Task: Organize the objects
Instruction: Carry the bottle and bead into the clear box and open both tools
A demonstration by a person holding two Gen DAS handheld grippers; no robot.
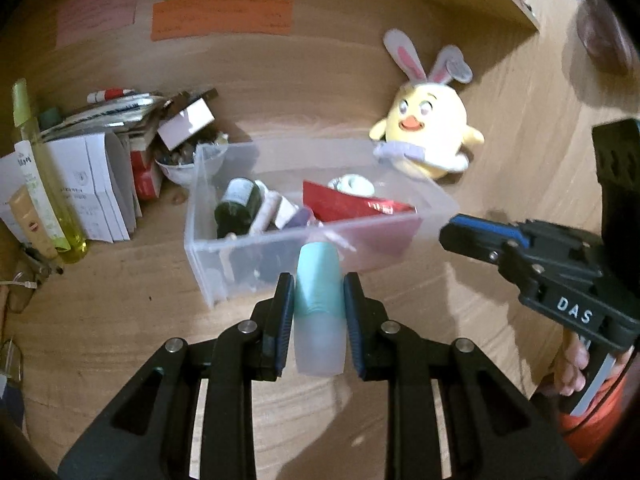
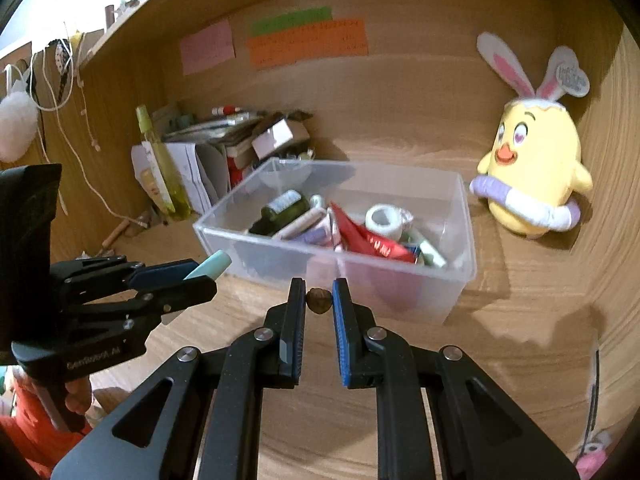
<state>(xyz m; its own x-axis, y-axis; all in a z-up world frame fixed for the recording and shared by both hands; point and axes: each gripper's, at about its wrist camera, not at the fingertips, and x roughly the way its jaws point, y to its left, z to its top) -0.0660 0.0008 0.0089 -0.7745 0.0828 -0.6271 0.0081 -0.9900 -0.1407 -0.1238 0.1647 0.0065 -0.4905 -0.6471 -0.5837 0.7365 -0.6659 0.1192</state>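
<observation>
My left gripper (image 1: 319,284) is shut on a mint-green and frosted tube (image 1: 319,312), held just in front of the clear plastic bin (image 1: 208,264). It also shows in the right wrist view (image 2: 188,280), with the tube's tip (image 2: 210,265) sticking out. My right gripper (image 2: 319,286) is shut on a small brown nut-like object (image 2: 319,300), close to the bin's front wall (image 2: 280,256). The bin holds a dark green bottle (image 2: 282,210), a red packet (image 2: 372,240), a white tape roll (image 2: 384,218) and several small tubes.
A yellow chick plush with bunny ears (image 2: 532,176) stands right of the bin. A pile of booklets, boxes and a yellow-green spray bottle (image 2: 162,168) sits at the back left. Coloured notes (image 2: 308,40) hang on the wooden back wall. Cords hang at left.
</observation>
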